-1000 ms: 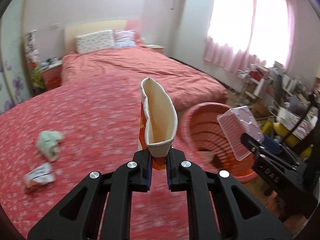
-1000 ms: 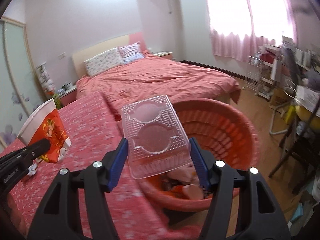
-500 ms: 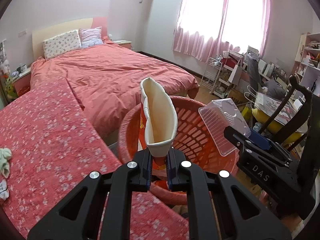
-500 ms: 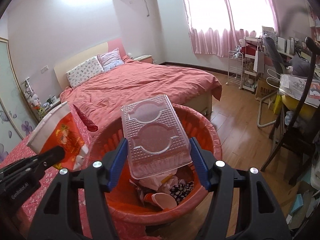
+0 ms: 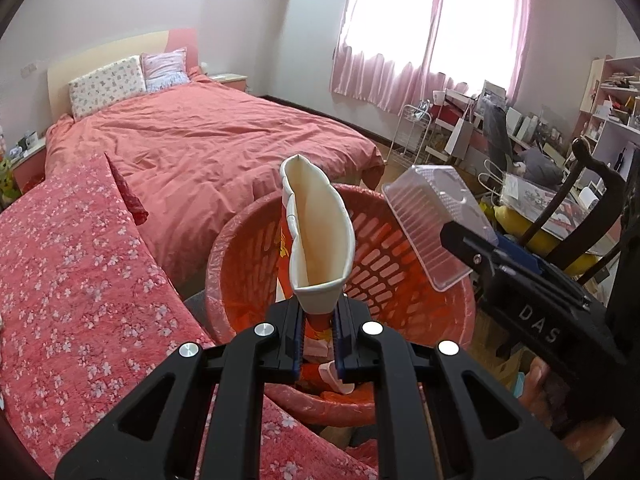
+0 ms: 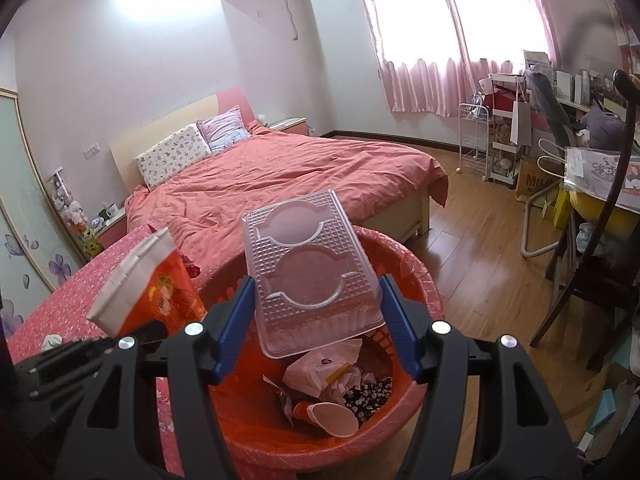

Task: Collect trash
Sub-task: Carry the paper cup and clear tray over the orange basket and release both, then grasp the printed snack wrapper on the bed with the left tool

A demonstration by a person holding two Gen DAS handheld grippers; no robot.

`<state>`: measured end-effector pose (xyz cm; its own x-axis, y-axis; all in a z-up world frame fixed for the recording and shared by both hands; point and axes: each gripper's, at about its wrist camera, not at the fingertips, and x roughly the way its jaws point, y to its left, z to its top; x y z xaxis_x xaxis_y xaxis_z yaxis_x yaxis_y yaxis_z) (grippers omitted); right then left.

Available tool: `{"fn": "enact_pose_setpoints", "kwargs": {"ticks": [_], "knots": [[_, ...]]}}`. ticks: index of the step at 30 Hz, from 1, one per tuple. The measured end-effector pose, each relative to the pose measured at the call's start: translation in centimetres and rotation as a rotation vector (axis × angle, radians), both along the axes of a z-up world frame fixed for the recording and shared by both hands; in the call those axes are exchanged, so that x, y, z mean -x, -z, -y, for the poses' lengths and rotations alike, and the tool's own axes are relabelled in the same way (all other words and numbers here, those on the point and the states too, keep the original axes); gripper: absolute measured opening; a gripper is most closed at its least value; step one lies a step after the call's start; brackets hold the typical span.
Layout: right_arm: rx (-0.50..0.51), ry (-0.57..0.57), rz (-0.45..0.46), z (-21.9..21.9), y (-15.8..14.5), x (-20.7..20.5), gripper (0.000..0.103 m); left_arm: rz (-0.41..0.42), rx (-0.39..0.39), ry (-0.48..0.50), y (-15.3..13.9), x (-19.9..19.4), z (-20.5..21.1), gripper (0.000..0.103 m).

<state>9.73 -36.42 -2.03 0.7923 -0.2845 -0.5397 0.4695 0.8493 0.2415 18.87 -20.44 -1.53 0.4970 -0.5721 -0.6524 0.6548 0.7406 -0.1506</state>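
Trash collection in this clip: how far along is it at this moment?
Done: the red basket already holds wrappers and a paper cup. In hand: the left hand-held gripper pinches a squashed paper cup and the right hand-held gripper clamps a clear plastic container, both above the basket. Left: releasing both, then fetching a crumpled scrap on the floral bedspread.

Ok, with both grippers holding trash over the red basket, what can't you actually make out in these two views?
- Right wrist view: part of the round red plastic basket floor, hidden by the clear ribbed plastic tray in the right gripper.
- Left wrist view: the squashed red-and-white paper cup base, hidden between the fingers of the left gripper.
- Right wrist view: a small crumpled scrap on the floral quilt, too small to identify.
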Motion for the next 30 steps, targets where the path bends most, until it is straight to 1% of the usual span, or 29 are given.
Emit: {"fn": "enact_pose_setpoints", "kwargs": {"ticks": [3, 4, 6, 8, 9, 14, 20, 24, 30], "knots": [[-0.018, -0.008, -0.002, 0.4, 0.3, -0.4, 0.063, -0.011, -0.007, -0.004, 0.3, -0.3, 0.1, 0.011], [-0.031, -0.013, -0.003, 0.6, 0.4, -0.5, 0.066, -0.013, -0.009, -0.011, 0.4, -0.3, 0.1, 0.012], [-0.050, -0.023, -0.003, 1.0, 0.6, -0.8, 0.067, -0.020, -0.011, -0.021, 0.4, -0.5, -0.1, 0.019], [-0.060, -0.025, -0.012, 1.2, 0.9, -1.2, 0.067, -0.021, -0.014, -0.039, 0.5, -0.7, -0.3, 0.049], [-0.065, -0.025, -0.016, 1.2, 1.1, -1.3, 0.067, -0.014, -0.016, -0.055, 0.5, -0.7, -0.6, 0.052], [-0.057, -0.010, -0.031, 1.1, 1.4, -1.0, 0.068, -0.011, -0.040, -0.105, 0.6, -1.1, -1.9, 0.054], [-0.037, -0.014, -0.045, 0.1, 1.1, -0.6, 0.069, 0.011, -0.092, -0.187, 0.5, -1.2, -5.7, 0.054], [-0.021, -0.038, -0.042, -1.3, 0.5, -0.5, 0.069, 0.020, -0.139, -0.269, 0.4, -1.1, -10.4, 0.054], [0.007, -0.118, -0.043, -5.3, -0.6, -1.0, 0.069, 0.033, -0.181, -0.416, 0.1, -0.8, -18.5, 0.054]]}}
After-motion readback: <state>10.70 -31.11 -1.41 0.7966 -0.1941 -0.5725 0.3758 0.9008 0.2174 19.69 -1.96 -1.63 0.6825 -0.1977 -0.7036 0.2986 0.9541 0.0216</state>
